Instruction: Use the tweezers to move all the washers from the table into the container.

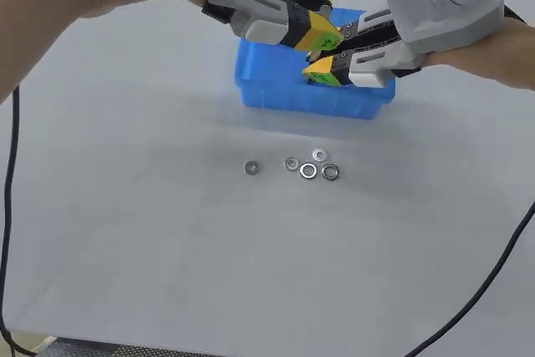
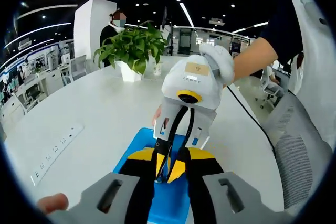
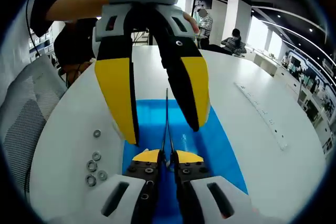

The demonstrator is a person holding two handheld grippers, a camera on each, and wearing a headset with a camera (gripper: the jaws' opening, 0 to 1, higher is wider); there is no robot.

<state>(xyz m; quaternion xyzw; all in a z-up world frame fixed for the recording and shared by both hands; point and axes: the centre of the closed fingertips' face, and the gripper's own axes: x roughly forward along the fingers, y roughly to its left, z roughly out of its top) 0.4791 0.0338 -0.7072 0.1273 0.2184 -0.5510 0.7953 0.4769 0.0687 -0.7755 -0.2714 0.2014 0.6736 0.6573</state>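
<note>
Grips the tweezers [image 3: 167, 124] in the right tongs [image 3: 168, 157], clamped shut on the rear end and aiming the tips out over the blue bin [image 1: 284, 94]. Spreads the left tongs [image 2: 169, 157] wide on either side of the blades, apparently touching neither. Hovers with both above the bin, which sits toward the far edge of the desk [image 1: 167, 248]. Faces five washers [image 1: 308, 171] lying on the desk near the bin's near side: four bunched close together, one [image 1: 252, 168] apart toward the left edge.

Looks to be at the opening step: readying the tool, with no washer lifted yet. Calls next, probably, for closing the left tongs across the blades to work the squeeze, or at least to steady them. Then calls for swinging the tips down toward the near edge to reach the washers. Demands a fine, low-angled pinch on thin flat rings, apt to slide on a smooth top. Risks nudging neighbours in the bunch; perhaps safer to start with the loner.
</note>
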